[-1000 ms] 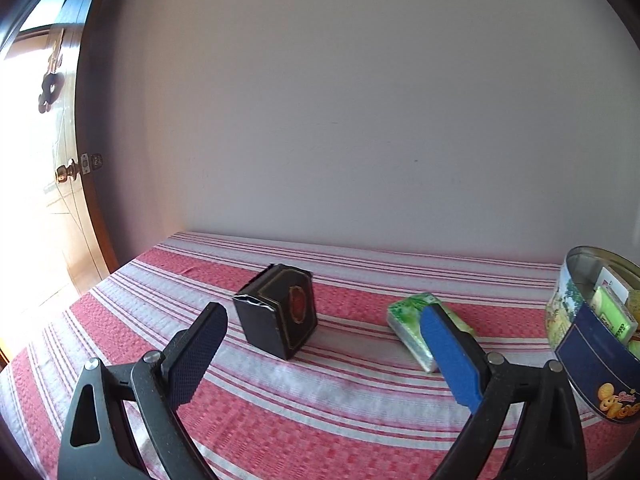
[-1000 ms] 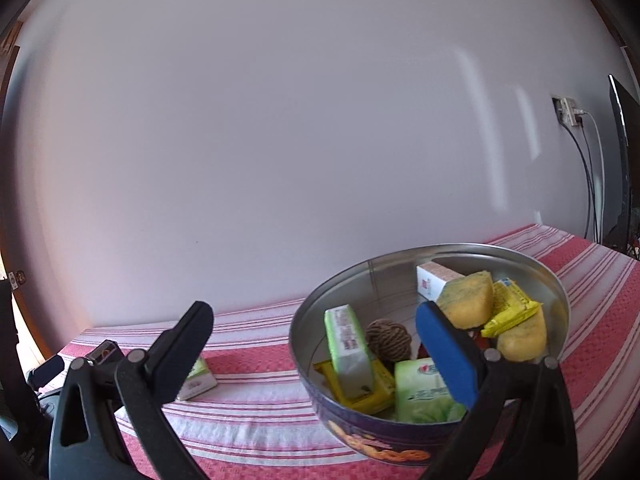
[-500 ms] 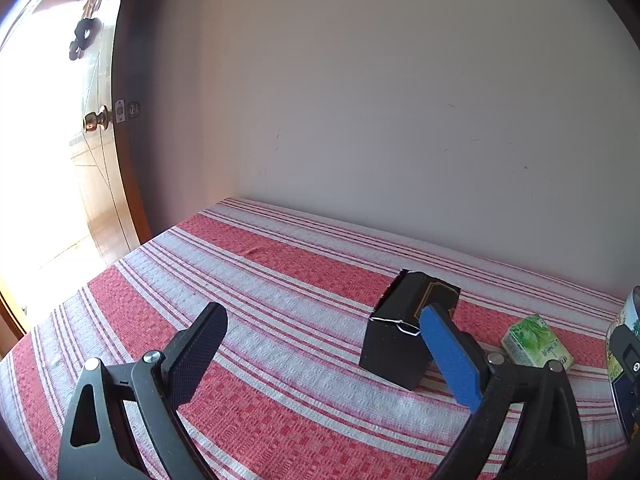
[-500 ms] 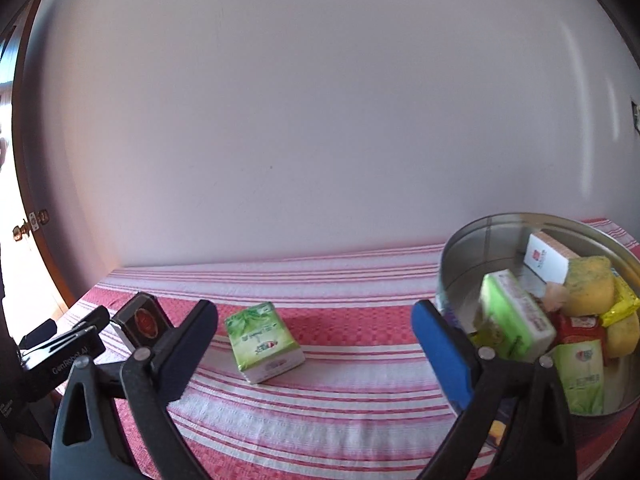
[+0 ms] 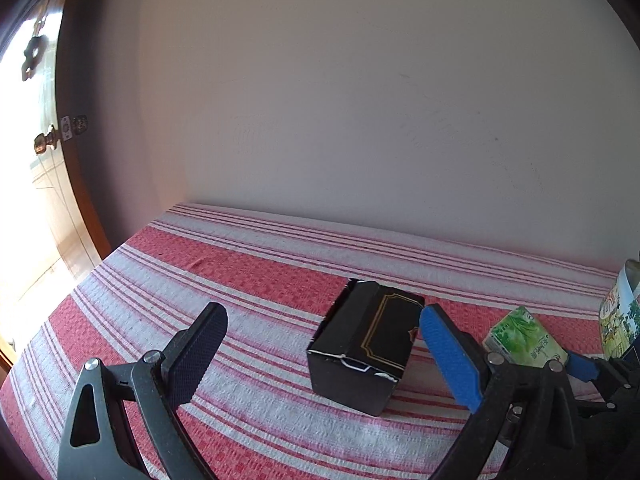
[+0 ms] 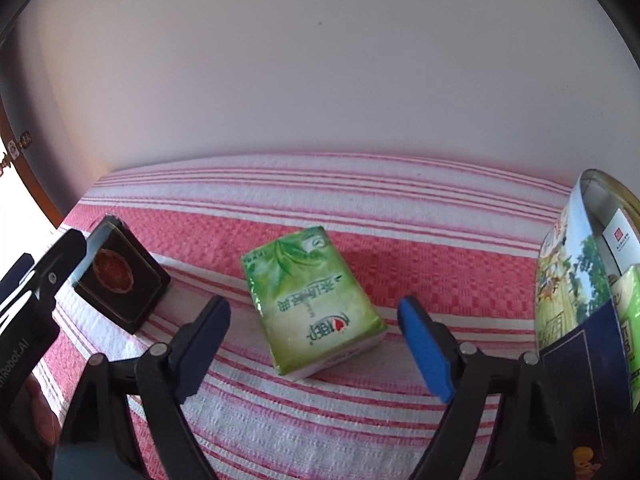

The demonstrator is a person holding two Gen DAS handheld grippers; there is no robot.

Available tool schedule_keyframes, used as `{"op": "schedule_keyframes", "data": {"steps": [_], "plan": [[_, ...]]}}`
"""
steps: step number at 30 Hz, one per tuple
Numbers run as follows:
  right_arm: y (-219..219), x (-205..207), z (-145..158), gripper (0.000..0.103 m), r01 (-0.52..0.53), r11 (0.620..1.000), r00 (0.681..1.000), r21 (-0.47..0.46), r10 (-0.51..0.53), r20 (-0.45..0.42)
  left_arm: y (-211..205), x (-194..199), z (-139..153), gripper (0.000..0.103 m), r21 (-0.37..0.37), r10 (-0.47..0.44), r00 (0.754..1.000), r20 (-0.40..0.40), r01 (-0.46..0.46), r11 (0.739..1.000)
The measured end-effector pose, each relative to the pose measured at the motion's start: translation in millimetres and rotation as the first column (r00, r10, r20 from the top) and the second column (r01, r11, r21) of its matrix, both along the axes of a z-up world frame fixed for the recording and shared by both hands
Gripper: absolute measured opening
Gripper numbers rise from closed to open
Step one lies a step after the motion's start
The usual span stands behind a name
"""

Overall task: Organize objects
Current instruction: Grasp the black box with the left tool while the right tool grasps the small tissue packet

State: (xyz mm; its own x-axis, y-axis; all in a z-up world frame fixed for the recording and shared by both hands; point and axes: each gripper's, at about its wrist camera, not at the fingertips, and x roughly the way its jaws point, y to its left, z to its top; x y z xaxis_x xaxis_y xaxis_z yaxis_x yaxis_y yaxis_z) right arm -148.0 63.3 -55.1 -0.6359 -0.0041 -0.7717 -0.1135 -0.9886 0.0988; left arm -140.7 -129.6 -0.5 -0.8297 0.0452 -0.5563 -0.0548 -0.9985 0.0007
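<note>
My right gripper (image 6: 314, 338) swung from the tin (image 6: 576, 280) to the green packet (image 6: 310, 304).
Jaws closing, not touching; left gripper (image 5: 320, 344) released; striped cloth (image 5: 240, 272), white wall (image 5: 360, 100).

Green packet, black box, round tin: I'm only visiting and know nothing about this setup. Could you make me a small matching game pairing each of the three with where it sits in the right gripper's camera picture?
Things:
1. green packet
2. black box
3. round tin

Places:
A. at the right edge, with packets inside
B. far left on the striped cloth, beside the other gripper
C. lying flat in the middle, ahead of the two fingers

Pairs: 1-C, 2-B, 3-A
</note>
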Motion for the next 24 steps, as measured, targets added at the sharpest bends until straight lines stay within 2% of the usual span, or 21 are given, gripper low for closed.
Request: {"op": "schedule_keyframes", "data": {"steps": [3, 6, 9, 11, 12, 13, 14, 16, 19, 21, 24], "plan": [[-3, -2, -3, 0.073, -0.004, 1.0, 1.0, 0.025, 0.003, 0.014, 10, -14, -7, 0.099, -0.032, -0.011, 0.998, 0.063, 0.013, 0.999], [-3, -3, -4, 0.062, -0.009, 1.0, 1.0, 0.021, 0.008, 0.007, 14, -21, -12, 0.099, -0.017, -0.009, 0.994, 0.106, 0.011, 1.0], [6, 2, -1, 0.06, -0.005, 1.0, 1.0, 0.008, 0.005, 0.001, 15, -27, -18, 0.098, -0.008, -0.004, 0.988, 0.152, 0.005, 1.0], [11, 4, -1, 0.058, -0.003, 1.0, 1.0, -0.015, 0.003, -0.008, 12, -26, -18, 0.081, 0.02, -0.018, 0.988, 0.156, 0.015, 1.0], [15, 5, -1, 0.058, 0.001, 0.999, 1.0, -0.034, -0.001, -0.014, 11, -25, -18, 0.066, 0.033, -0.024, 0.987, 0.156, 0.019, 0.999], [23, 10, 4, 0.058, 0.005, 0.999, 1.0, -0.054, -0.006, -0.023, 9, -26, -18, 0.055, 0.044, -0.025, 0.987, 0.161, 0.018, 0.999], [28, 13, 5, 0.058, 0.007, 0.997, 0.999, -0.082, -0.011, -0.038, 9, -26, -19, 0.052, 0.053, -0.022, 0.986, 0.166, 0.013, 0.999], [40, 20, 9, 0.058, 0.003, 0.987, 0.996, -0.159, -0.017, -0.086, 5, -20, -16, 0.052, 0.085, -0.018, 0.989, 0.147, 0.005, 0.996], [54, 33, 16, 0.058, -0.025, 0.967, 0.983, -0.253, -0.022, -0.18, -3, -3, -4, 0.051, 0.117, 0.005, 0.999, 0.041, -0.01, 0.993], [54, 43, 24, 0.058, -0.031, 0.968, 0.971, -0.25, -0.03, -0.238, -2, 10, 3, 0.051, 0.103, 0.035, 0.999, -0.032, -0.032, 0.994], [51, 56, 36, 0.058, -0.026, 0.979, 0.948, -0.2, -0.04, -0.317, 7, 21, 6, 0.051, 0.072, 0.037, 0.997, -0.06, -0.033, 0.997]]}}
